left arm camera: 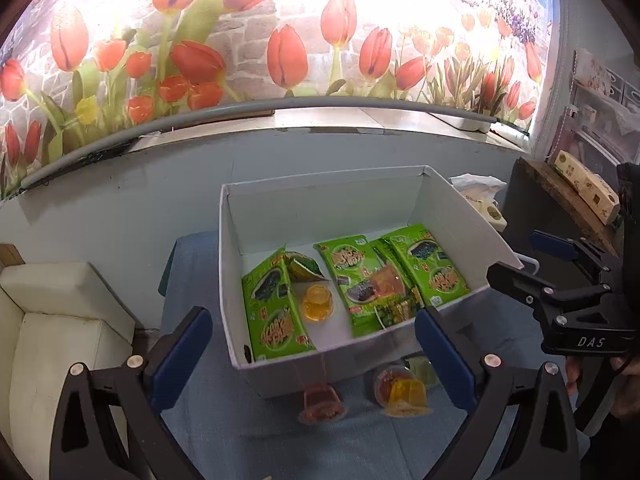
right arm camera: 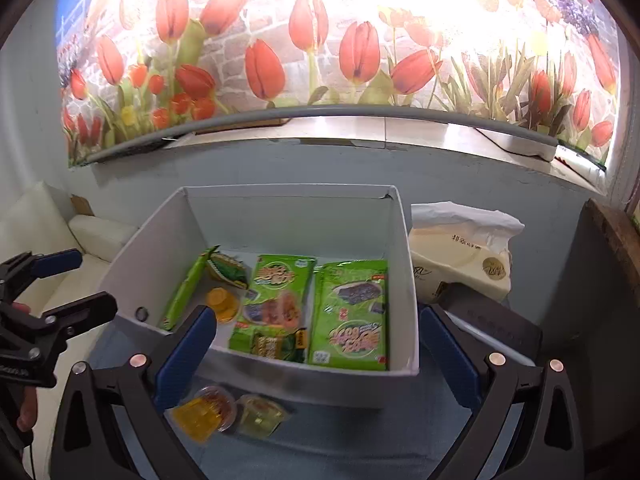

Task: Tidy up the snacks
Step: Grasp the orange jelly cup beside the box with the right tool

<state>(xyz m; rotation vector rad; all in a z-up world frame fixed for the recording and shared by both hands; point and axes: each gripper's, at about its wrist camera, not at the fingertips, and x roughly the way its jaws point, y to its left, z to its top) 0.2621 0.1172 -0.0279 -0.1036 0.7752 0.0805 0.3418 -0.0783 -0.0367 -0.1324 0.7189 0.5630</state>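
A white cardboard box [left arm camera: 456, 216] [right arm camera: 404, 240] stands on a blue cloth and holds several green seaweed snack packs [left arm camera: 272, 312] [right arm camera: 352, 316], a yellow jelly cup [left arm camera: 316, 302] [right arm camera: 222, 304] and an orange jelly cup [left arm camera: 386, 282]. On the cloth in front of the box lie a red jelly cup [left arm camera: 322, 404], a yellow one [left arm camera: 404, 398] [right arm camera: 200, 416] and a pale green one [right arm camera: 260, 414]. My left gripper [left arm camera: 316, 344] is open and empty above the box's near wall. My right gripper [right arm camera: 320, 348] is open and empty; it also shows in the left wrist view [left arm camera: 524, 260].
A tissue pack [right arm camera: 460, 256] sits right of the box. A white sofa [left arm camera: 52, 320] stands at the left. A dark cabinet [left arm camera: 560, 200] with small cartons stands at the right. A tulip-printed wall and a ledge run behind.
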